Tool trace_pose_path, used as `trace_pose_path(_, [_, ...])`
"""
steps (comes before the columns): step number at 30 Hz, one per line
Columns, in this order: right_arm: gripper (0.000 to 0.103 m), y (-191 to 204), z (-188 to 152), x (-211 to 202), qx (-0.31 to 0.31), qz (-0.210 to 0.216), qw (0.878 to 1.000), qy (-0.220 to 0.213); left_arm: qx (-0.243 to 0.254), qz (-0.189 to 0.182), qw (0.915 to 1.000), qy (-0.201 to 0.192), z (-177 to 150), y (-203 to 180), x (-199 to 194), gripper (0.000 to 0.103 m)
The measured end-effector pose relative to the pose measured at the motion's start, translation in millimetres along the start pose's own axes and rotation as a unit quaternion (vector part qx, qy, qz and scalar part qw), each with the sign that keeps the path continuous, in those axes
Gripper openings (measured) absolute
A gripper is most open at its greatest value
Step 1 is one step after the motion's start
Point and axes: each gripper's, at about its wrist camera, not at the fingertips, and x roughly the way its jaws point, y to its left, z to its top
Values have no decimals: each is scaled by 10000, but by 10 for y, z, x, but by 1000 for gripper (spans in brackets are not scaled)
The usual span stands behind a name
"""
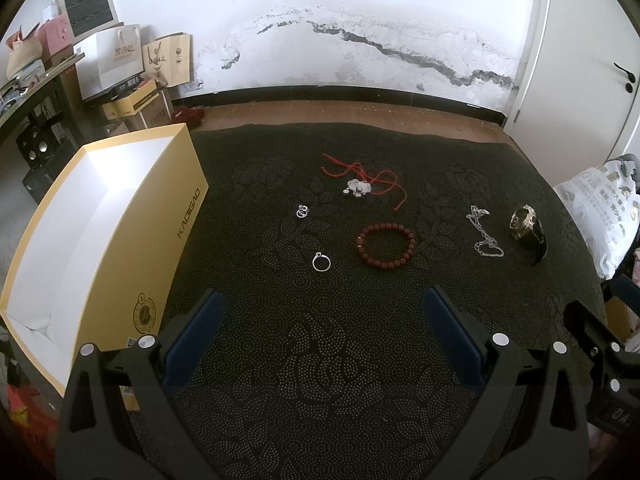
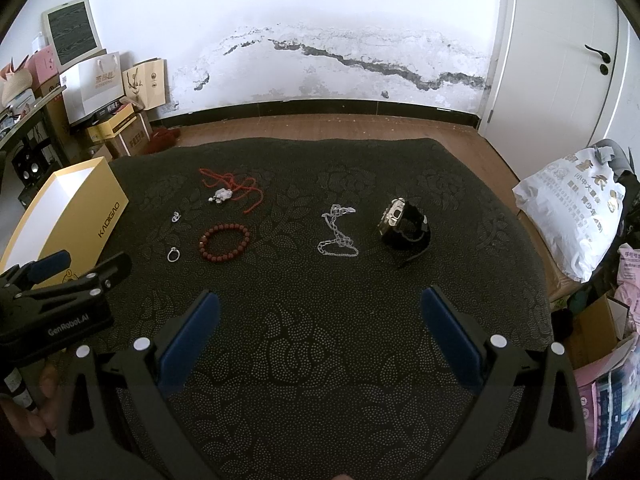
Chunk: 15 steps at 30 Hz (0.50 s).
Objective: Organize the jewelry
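Nothing is sorted yet, by the look of it — your yellow box [image 1: 132, 216] stands open at the left edge of the dark mat [image 1: 320, 360], and the white inside that shows holds no jewelry.

Everything is still out on the mat, well ahead of you. Largest first:
- The watch [image 2: 404, 224] is farthest right.
- The red cord with its silver pendant [image 1: 360, 184] lies at the back.
- The silver chain [image 2: 338, 236] is just left of the watch.
- The bead bracelet [image 1: 386, 246] is mid-mat.
- The ring [image 1: 321, 261] and the small charm [image 1: 302, 211] lie nearest the box.

Your left gripper [image 1: 324, 332] is spread wide and holds nothing; your right gripper [image 2: 320, 332] is the same — both hover short of the pieces. All six items are left to move.
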Motion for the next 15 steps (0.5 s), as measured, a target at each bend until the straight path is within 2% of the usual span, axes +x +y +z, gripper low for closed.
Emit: trace_pose_path(15, [97,-5,4,5,-2,-5,10000,-3,0,5,10000,5,3,-4,0,97])
